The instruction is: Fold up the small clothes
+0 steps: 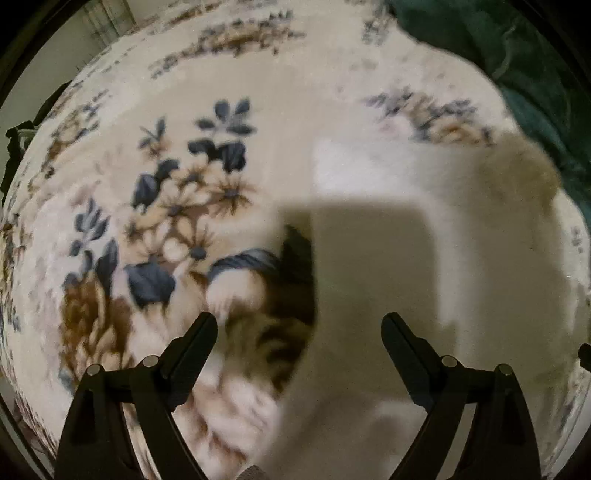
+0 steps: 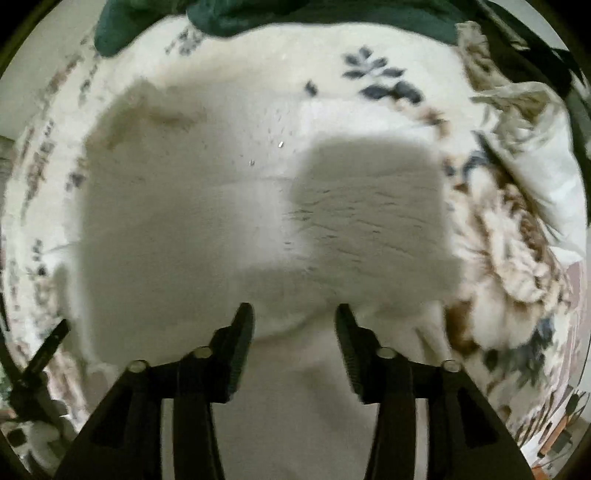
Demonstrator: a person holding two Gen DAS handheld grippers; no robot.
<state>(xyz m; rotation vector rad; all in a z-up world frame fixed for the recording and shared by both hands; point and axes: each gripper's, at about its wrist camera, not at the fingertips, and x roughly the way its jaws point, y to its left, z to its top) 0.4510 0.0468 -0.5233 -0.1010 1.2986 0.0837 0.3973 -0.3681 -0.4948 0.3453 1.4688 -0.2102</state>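
Note:
A white fluffy garment [image 1: 388, 258] lies spread flat on a floral blanket [image 1: 177, 206]. It has a faint tan patch near one far corner. My left gripper [image 1: 299, 319] points down over the garment's left edge, open wide, with nothing between its fingers. In the right wrist view the same garment [image 2: 207, 221] fills the middle. My right gripper [image 2: 294, 310] hangs above the garment's near part, open about halfway. A soft fold edge runs just beyond the fingertips, and the pads press on nothing. Square shadows fall across the fabric.
A dark green cloth [image 2: 295, 14] lies bunched along the blanket's far side, also visible as green cloth [image 1: 517, 55]. A crumpled patterned cloth [image 2: 509, 99] sits at the far right. A black part [image 2: 48, 347] juts in at lower left.

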